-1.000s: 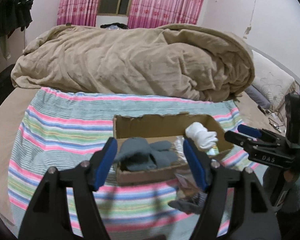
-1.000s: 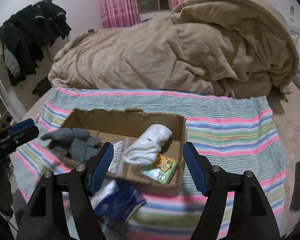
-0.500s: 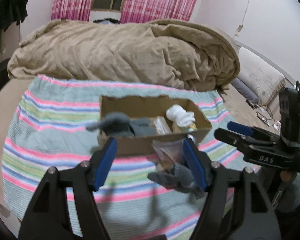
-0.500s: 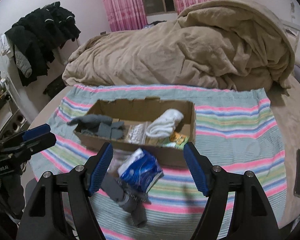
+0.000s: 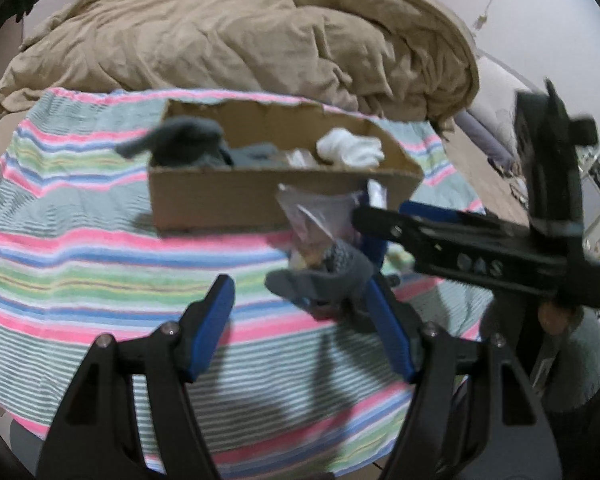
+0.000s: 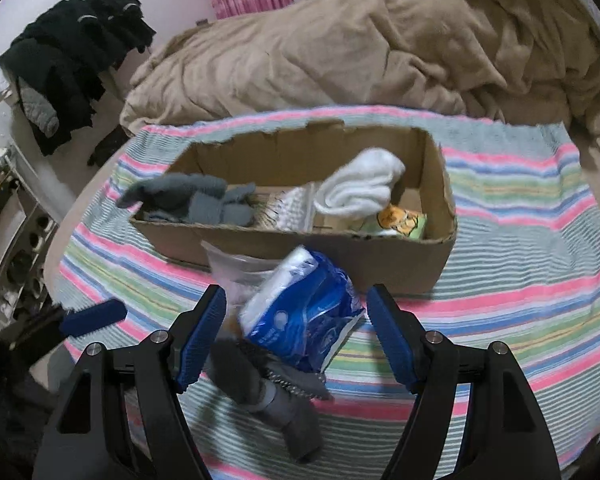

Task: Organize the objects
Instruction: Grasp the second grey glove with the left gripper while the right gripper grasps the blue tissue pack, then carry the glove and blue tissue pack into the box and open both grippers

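Tongs (image 6: 296,334) wide apart over crumpled blue-white pack (image 6: 304,312).

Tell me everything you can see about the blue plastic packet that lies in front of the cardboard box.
The blue plastic packet looks like a soft pack of white tissues in glossy, crinkled blue film with white print, too blurred to read. Its white end tilts up toward the cardboard box. It lies outside the box on the striped blanket, resting partly on a grey sock and against a clear plastic bag. It sits between the open fingers of the right gripper, which do not appear to touch it.
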A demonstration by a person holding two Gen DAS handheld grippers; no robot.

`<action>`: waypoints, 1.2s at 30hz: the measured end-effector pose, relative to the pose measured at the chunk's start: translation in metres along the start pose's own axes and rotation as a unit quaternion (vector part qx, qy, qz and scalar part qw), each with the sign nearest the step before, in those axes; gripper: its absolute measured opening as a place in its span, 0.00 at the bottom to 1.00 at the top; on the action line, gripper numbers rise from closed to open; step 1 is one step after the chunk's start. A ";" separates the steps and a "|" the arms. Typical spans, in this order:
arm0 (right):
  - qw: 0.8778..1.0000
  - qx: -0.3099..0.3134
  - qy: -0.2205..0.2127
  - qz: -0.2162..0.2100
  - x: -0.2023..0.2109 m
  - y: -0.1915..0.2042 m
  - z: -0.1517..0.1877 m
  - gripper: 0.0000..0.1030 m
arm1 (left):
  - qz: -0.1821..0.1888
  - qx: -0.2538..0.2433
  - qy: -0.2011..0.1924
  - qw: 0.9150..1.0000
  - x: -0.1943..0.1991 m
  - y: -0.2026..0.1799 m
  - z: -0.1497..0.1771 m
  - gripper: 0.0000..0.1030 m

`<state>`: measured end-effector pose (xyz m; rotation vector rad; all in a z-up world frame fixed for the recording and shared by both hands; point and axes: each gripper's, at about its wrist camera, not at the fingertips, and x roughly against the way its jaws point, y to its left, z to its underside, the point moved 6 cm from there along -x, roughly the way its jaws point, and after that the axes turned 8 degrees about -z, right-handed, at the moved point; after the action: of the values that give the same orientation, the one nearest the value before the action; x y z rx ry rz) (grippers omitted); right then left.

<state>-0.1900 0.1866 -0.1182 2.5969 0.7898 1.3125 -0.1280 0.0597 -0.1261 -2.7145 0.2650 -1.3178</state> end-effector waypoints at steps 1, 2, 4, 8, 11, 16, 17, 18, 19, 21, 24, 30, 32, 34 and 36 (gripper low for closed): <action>1.000 -0.004 0.002 0.000 -0.002 -0.002 0.001 0.74 | 0.003 -0.004 0.003 1.000 -0.003 -0.004 0.002 0.68; 1.000 -0.008 0.004 -0.002 -0.004 -0.005 0.002 0.74 | 0.006 -0.009 0.005 1.000 -0.006 -0.009 0.004 0.68; 1.000 -0.015 0.006 -0.008 -0.005 -0.010 0.006 0.74 | 0.010 -0.016 0.011 1.000 -0.013 -0.018 0.006 0.68; 1.000 -0.024 0.012 -0.004 -0.001 -0.024 0.014 0.57 | 0.016 -0.025 0.018 0.999 -0.026 -0.035 0.007 0.68; 0.999 -0.034 0.015 -0.001 0.002 -0.036 0.022 0.39 | 0.020 -0.030 0.018 0.999 -0.032 -0.046 0.007 0.68; 0.998 -0.060 0.019 -0.012 0.005 -0.055 0.038 0.33 | 0.013 -0.027 0.019 0.999 -0.046 -0.056 0.007 0.59; 0.998 -0.063 0.018 -0.014 0.006 -0.058 0.040 0.32 | 0.010 -0.026 0.019 0.999 -0.048 -0.055 0.008 0.56; 0.998 -0.064 0.017 -0.015 0.007 -0.059 0.041 0.32 | 0.009 -0.025 0.021 0.999 -0.051 -0.056 0.008 0.49; 0.998 -0.065 0.016 -0.016 0.009 -0.060 0.042 0.32 | 0.008 -0.025 0.020 0.999 -0.052 -0.056 0.009 0.45; 0.998 -0.067 0.011 -0.018 0.013 -0.062 0.044 0.32 | 0.007 -0.022 0.017 1.000 -0.052 -0.056 0.009 0.43; 0.997 -0.068 0.005 -0.021 0.020 -0.064 0.045 0.27 | 0.004 -0.016 0.013 1.000 -0.049 -0.055 0.009 0.34; 0.997 -0.066 -0.014 -0.026 0.036 -0.059 0.043 0.20 | 0.000 -0.018 -0.003 1.000 -0.034 -0.053 0.010 0.28; 0.997 -0.066 -0.018 -0.024 0.040 -0.059 0.043 0.17 | -0.001 -0.015 -0.007 1.000 -0.029 -0.050 0.012 0.27; 0.997 -0.064 -0.021 -0.022 0.044 -0.057 0.042 0.17 | -0.001 -0.012 -0.010 1.000 -0.022 -0.048 0.013 0.27; 0.997 -0.064 -0.025 -0.020 0.048 -0.056 0.041 0.16 | 0.000 -0.009 -0.015 1.000 -0.014 -0.044 0.013 0.27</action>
<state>-0.1571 0.2636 -0.1283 2.4911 0.7212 1.2400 -0.1217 0.1059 -0.1367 -2.7474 0.2752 -1.2792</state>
